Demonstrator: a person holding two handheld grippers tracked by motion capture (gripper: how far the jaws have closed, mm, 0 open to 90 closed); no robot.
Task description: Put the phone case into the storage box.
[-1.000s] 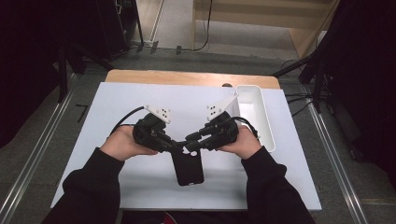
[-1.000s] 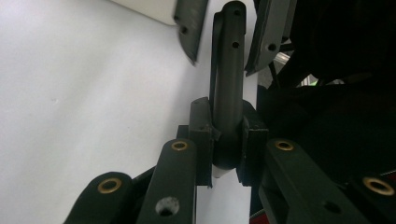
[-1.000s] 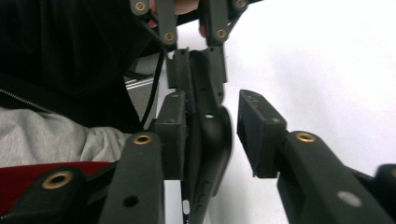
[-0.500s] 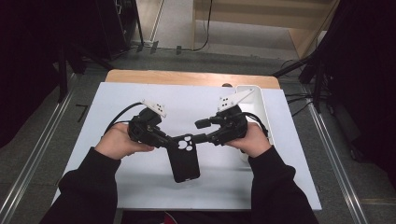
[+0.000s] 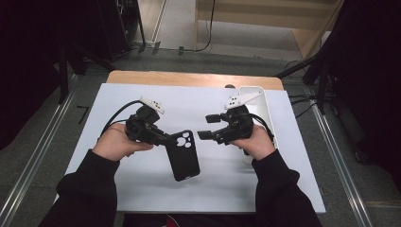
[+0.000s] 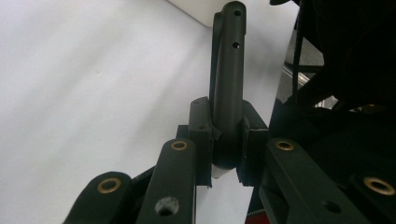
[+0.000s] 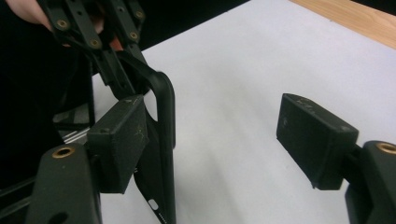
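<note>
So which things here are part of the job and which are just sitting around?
In the job:
- black phone case, clamped at its edge by the left gripper
- right gripper, jaws just opened, nothing between them

Lying about:
- white tray at the table's right side
- white mat

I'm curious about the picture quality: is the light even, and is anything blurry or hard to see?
High view: the white table is brightly lit, the room around it dark, so sleeves lose detail. Left gripper view: the phone case looks sharp, the background soft. Right gripper view: the near pads are slightly soft, with pale glare on the table.
</note>
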